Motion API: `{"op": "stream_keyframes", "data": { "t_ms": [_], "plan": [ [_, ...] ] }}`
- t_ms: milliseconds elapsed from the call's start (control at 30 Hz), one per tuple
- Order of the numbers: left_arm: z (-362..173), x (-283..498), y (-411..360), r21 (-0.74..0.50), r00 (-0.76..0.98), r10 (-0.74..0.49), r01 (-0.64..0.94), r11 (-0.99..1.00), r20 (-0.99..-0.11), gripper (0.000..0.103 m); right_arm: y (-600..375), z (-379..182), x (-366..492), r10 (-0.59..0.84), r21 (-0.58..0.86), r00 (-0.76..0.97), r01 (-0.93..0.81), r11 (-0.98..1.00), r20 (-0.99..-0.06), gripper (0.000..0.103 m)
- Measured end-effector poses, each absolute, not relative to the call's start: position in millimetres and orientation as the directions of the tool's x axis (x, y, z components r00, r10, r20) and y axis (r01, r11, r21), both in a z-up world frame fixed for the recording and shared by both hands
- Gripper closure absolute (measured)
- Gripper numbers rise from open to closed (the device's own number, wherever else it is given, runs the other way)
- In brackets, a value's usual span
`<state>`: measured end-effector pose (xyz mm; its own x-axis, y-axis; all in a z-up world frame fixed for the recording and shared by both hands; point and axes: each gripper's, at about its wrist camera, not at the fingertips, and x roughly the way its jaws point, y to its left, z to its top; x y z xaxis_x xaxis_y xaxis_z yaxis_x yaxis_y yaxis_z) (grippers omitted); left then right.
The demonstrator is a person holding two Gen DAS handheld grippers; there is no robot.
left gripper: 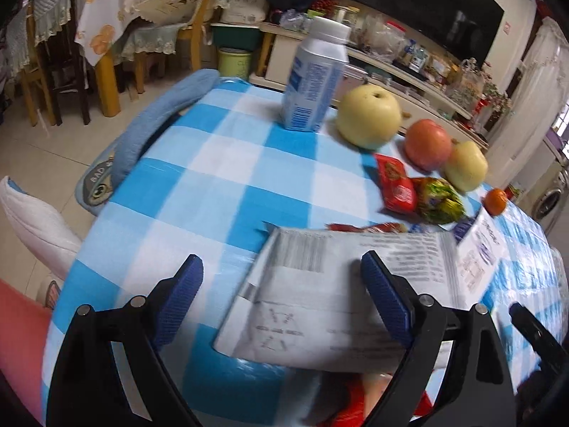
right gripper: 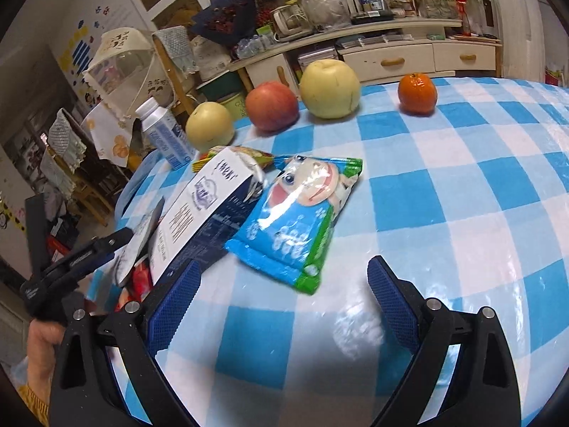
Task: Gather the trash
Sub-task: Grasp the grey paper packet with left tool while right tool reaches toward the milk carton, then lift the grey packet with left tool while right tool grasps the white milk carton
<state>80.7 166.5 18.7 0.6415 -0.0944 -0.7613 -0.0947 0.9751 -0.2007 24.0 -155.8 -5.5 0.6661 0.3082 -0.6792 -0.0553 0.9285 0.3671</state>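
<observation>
In the left wrist view my left gripper (left gripper: 281,284) is open, its jaws on either side of a flattened grey and white carton (left gripper: 338,295) that lies on the checked tablecloth (left gripper: 220,163). Beyond the carton lie a red wrapper (left gripper: 394,185) and a green-yellow wrapper (left gripper: 439,199). In the right wrist view my right gripper (right gripper: 281,295) is open and empty just short of a blue snack packet (right gripper: 298,217). The carton (right gripper: 202,210) lies to the packet's left. The left gripper (right gripper: 81,259) shows at the left edge.
A white and blue bottle (left gripper: 313,82) stands at the table's far side. Two yellow pears (right gripper: 329,89) (right gripper: 209,126), a red apple (right gripper: 272,105) and an orange (right gripper: 416,93) sit along the far edge. Chairs and a cluttered sideboard (right gripper: 391,57) stand behind.
</observation>
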Motion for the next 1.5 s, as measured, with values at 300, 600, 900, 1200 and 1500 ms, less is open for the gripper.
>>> {"op": "stream_keyframes", "data": {
  "t_ms": [300,600,900,1200,1500],
  "plan": [
    [16,50,111,-0.213,0.588,-0.237,0.112,0.971,-0.773,0.012,-177,-3,32,0.284,0.373,0.684,-0.019,0.928,-0.672,0.009],
    [27,7,52,-0.129,0.463,-0.397,0.509,0.851,-0.793,0.012,-178,3,26,0.227,0.270,0.692,-0.048,0.962,-0.685,0.009],
    [47,-16,84,-0.171,0.445,-0.462,0.552,0.816,-0.767,0.012,-156,13,17,0.351,0.301,0.658,-0.193,0.934,-0.666,0.009],
    [22,-39,78,-0.039,0.384,-0.397,0.676,0.736,-0.834,0.012,-117,1,19,0.316,0.184,0.610,-0.270,0.945,-0.727,0.026],
    [5,-28,60,0.126,0.452,-0.271,0.674,0.728,-0.850,0.012,-110,-10,18,0.266,0.099,0.610,-0.294,0.951,-0.746,0.036]
  ]
}}
